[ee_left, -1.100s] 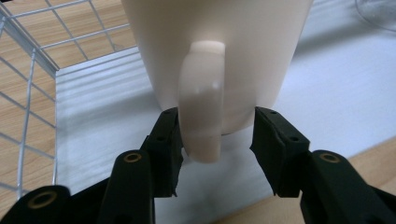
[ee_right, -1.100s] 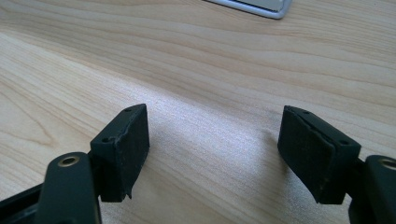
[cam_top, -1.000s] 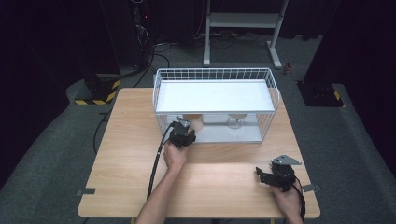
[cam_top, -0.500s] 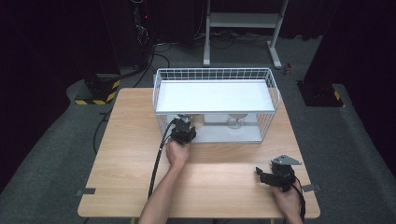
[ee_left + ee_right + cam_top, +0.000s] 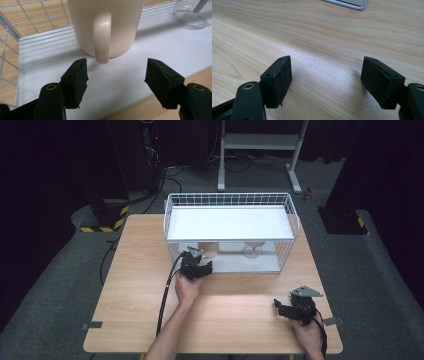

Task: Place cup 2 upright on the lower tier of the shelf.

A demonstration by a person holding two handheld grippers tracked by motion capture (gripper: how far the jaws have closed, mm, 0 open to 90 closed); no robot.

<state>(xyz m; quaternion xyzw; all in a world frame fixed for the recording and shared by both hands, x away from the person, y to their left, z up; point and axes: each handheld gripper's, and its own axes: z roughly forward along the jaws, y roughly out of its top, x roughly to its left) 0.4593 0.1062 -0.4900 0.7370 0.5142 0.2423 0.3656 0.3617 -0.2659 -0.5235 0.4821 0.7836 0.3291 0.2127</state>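
Left gripper at front opening of wire rack, jaws apart and empty, just been opening, nothing between pads. Cream mug straight ahead of left gripper in left gripper view, standing upright on white lower shelf of rack, under top shelf. Handle facing gripper, running vertically, tip just beyond jaw line, slightly left of centre of gap. No contact between pads and mug. Same mug in high view just past gripper, partly hidden by top shelf.

Key relation: handle's long axis vertical, jaw gap horizontal, so straddling the handle possible with a short push forward and a small shift left. Judged: mug just let go after placing, or about to be taken; cannot tell which from stance alone.

Mug look: smooth glossy cream ceramic, thick looped handle, plain, rim out of frame. Likely slippery on body, handle the safer hold.

Clear stemmed glass to right of mug on same shelf, near but apart; same glass in high view. Risk: swing of right jaw toward glass base.

Right gripper well apart, resting near front right corner of wooden table, jaws moderately wide, empty, bare wood under right gripper. Left hand far nearer to mug.
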